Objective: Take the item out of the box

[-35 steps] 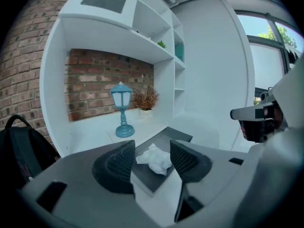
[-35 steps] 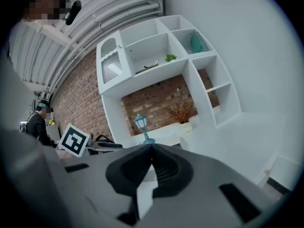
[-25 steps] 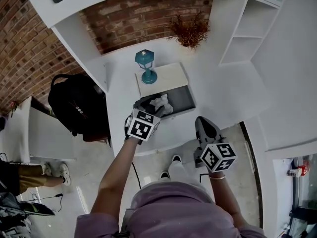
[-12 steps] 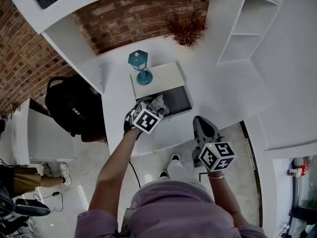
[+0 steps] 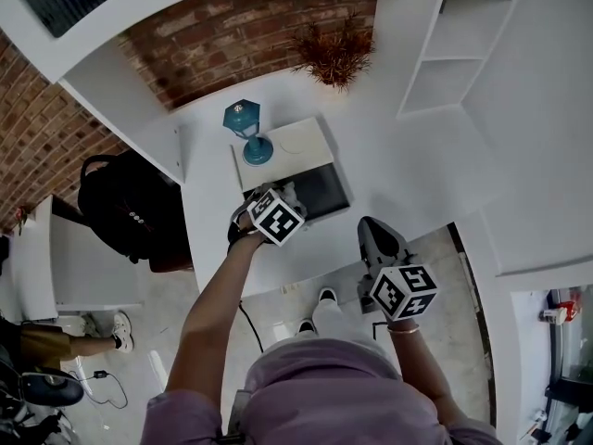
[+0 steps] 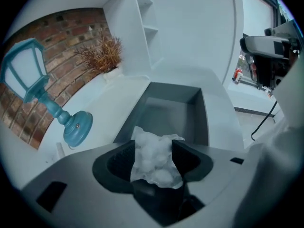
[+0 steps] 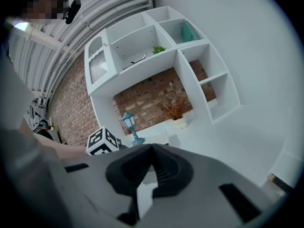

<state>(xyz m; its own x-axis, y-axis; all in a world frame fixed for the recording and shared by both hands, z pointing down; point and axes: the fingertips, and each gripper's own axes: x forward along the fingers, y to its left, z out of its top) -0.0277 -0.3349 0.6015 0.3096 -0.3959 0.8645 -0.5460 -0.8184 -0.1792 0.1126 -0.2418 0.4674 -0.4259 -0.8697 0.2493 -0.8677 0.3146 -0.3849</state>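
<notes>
Since a second ago the left gripper has drawn back from inside the box to its near edge. Its jaws are opening, already wide, yet both pads touch the white crumpled wad between them, above that edge. Off the counter's front edge, the right gripper has its jaws together, empty.
</notes>
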